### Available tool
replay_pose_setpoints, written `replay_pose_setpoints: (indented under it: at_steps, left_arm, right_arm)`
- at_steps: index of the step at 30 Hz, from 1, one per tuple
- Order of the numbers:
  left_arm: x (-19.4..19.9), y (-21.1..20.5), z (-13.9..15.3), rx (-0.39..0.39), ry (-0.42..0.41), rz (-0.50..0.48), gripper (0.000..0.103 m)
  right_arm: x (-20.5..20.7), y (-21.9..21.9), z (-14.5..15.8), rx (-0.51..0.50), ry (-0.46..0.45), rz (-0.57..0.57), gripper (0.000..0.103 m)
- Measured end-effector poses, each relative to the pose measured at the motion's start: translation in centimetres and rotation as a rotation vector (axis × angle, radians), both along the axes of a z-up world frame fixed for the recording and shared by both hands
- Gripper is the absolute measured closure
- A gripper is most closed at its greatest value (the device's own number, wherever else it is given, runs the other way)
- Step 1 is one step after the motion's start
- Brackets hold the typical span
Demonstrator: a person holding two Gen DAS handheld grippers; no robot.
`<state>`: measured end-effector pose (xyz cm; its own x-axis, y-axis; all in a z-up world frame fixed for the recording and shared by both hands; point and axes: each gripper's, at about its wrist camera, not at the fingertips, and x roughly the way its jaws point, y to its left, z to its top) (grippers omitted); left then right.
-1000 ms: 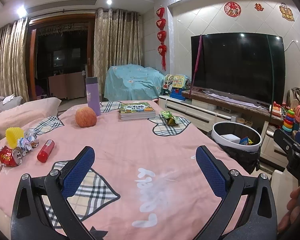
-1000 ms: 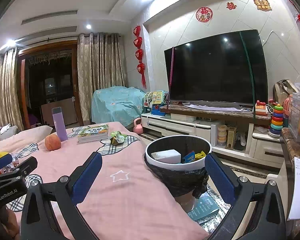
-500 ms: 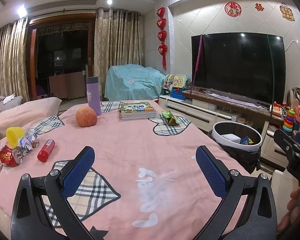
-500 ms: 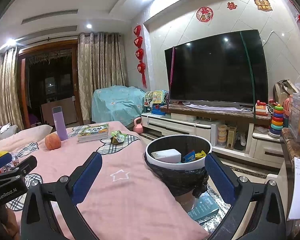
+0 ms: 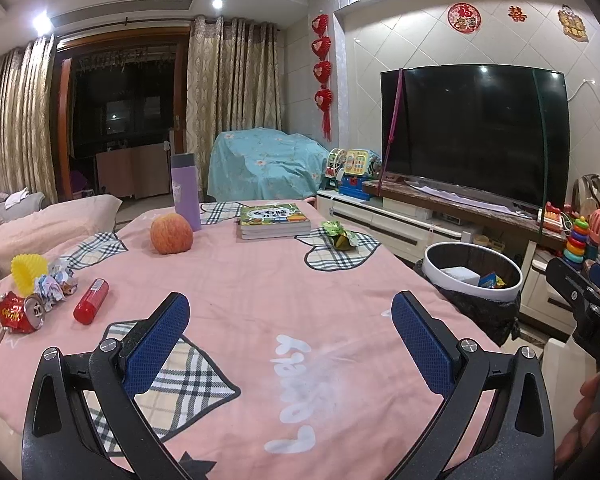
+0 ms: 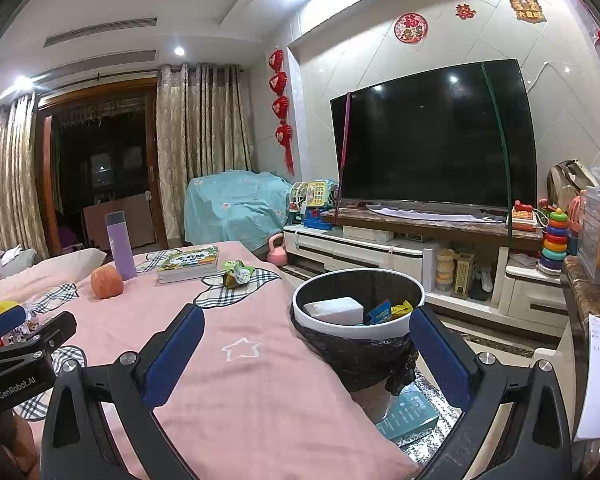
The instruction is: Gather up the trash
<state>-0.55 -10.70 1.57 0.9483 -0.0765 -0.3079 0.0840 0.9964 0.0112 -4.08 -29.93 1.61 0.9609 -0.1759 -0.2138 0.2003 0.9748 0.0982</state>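
Observation:
A white-rimmed trash bin [image 5: 473, 271] lined with a black bag stands right of the pink-covered table [image 5: 260, 292]; it also shows in the right wrist view [image 6: 358, 330], with a white box and wrappers inside. A crumpled green wrapper [image 5: 341, 237] lies near the books. At the table's left lie a crushed red can [image 5: 19, 313], crumpled paper [image 5: 56, 284], a yellow paper cup [image 5: 29, 270] and a red tube [image 5: 91, 301]. My left gripper [image 5: 290, 334] is open and empty above the table's front. My right gripper [image 6: 306, 346] is open and empty beside the bin.
An apple [image 5: 171, 234], a purple bottle [image 5: 185, 190] and a stack of books [image 5: 274, 221] sit at the table's far side. A TV [image 5: 474, 136] on a low cabinet lines the right wall, with toys around. A teal box [image 6: 410, 416] lies on the floor by the bin.

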Motion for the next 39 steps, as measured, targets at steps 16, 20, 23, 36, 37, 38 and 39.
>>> replay_pose_setpoints:
  at_steps: [16,20,23,36,37,38,39]
  left_arm:
    - [0.2,-0.2,-0.2,0.002,0.007,-0.007,0.0]
    - [0.2,-0.2,-0.3,-0.002,0.008,-0.007,0.0]
    - [0.3,-0.2,-0.3,-0.002,0.01,-0.008,0.0]
    - [1.2,-0.2,-0.8,0.0,0.039,-0.014,0.0]
    - [1.2,-0.2,-0.8,-0.001,0.037,-0.016,0.0]
    - [1.2,-0.2,-0.8,-0.001,0.035,-0.018,0.0]
    - [1.2,-0.4,-0.8,0.0,0.034,-0.022,0.0]
  right_arm:
    - [-0.1,0.2,0.1,-0.001,-0.001,0.002,0.0]
    - [-0.1,0.2,0.1,0.001,0.0,0.003,0.0]
    - [-0.1,0.1,0.2,0.002,0.0,0.007,0.0]
    - [0.5,-0.1,0.4,0.014,0.012,0.025,0.0]
    - [0.6,-0.2,0.4,0.015,0.014,0.027,0.0]
    - [0.8,-0.2,0.4,0.015,0.017,0.029,0.0]
    - [0.9,-0.2,0.4,0.016,0.018,0.03,0.0]
